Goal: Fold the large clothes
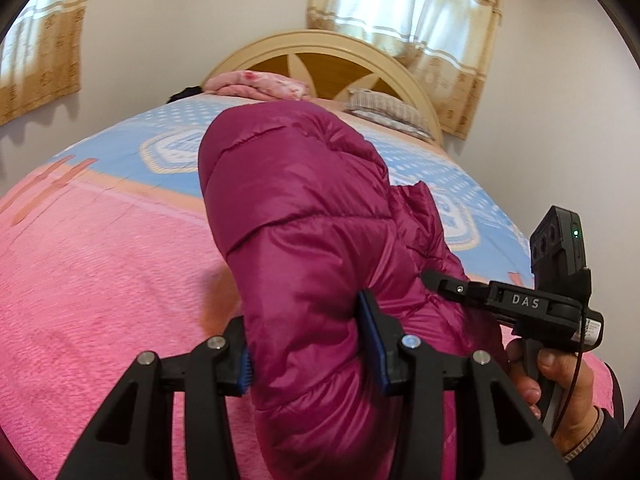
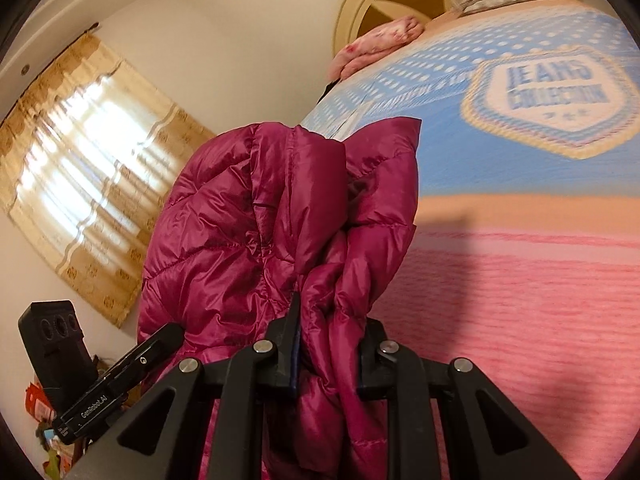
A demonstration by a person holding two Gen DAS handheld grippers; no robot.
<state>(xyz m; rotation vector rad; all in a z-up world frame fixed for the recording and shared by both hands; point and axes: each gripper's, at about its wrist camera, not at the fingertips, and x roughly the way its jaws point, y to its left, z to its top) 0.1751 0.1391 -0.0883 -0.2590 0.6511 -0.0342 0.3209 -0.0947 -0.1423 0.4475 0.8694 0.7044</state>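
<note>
Holding the one magenta puffer jacket (image 1: 304, 216) between them, both grippers are clamped on its padded fabric: the left gripper (image 1: 312, 344) pinches a thick quilted roll at the lower centre of the left wrist view, and the right gripper (image 2: 330, 340) pinches a bunched edge at the lower centre of the right wrist view. The jacket fills the middle of both frames, seemingly lifted above the bed (image 1: 100, 280), though whether its lower part touches the pink cover cannot be told. This looks like the carry-and-lay stage of a fold, with the garment gathered rather than spread. The next move probably calls for lowering it onto the pink stretch of cover and drawing the two grips apart so the panels flatten before a fold line is chosen; slippery, springy padding may bulge back. By count: one jacket, two grippers, one bed, one folded pink quilt (image 1: 260, 84) and one striped pillow (image 1: 384, 112) near the headboard (image 1: 320, 52), two curtained windows (image 1: 420, 12).
</note>
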